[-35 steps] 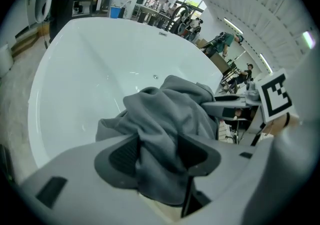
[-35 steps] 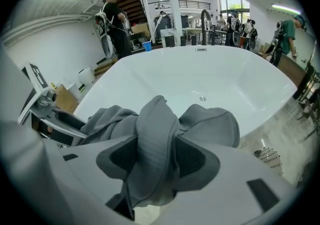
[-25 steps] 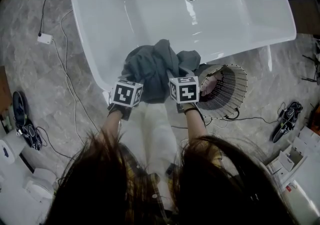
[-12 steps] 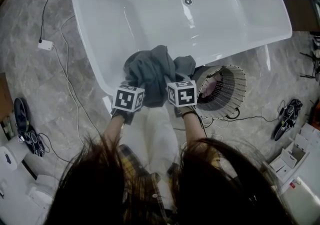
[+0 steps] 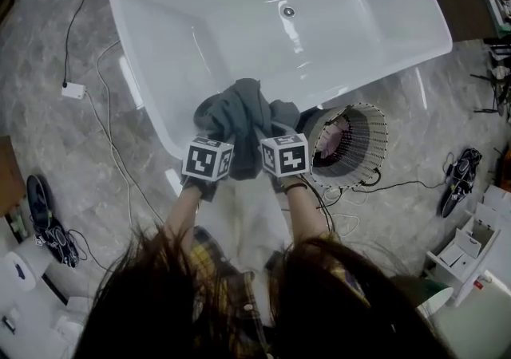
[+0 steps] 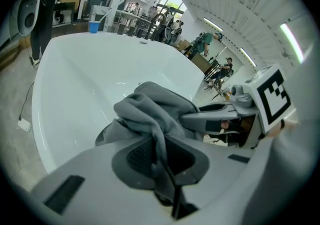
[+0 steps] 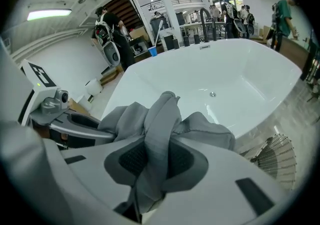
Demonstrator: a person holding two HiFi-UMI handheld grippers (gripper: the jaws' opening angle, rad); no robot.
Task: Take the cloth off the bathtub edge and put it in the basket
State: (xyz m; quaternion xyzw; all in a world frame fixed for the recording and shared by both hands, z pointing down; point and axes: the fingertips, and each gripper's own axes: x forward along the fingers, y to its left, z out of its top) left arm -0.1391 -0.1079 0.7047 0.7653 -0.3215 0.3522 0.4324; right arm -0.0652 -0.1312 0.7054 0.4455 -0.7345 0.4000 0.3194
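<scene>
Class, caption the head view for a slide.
Left claw and right claw just closed on the cloth at the bathtub edge; basket alongside.

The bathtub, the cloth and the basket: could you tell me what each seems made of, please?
Bathtub: glossy white, likely acrylic or enamel, given its sharp highlights. Cloth: soft matte grey fabric; it bunches in folds. Basket: thin ribs with gaps, probably wire.

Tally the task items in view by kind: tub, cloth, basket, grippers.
bathtub: 1
cloth: 1
basket: 1
grippers: 2, left gripper and right gripper, fingers of both have just been closing, now clamped on the cloth
Total: 5
</scene>
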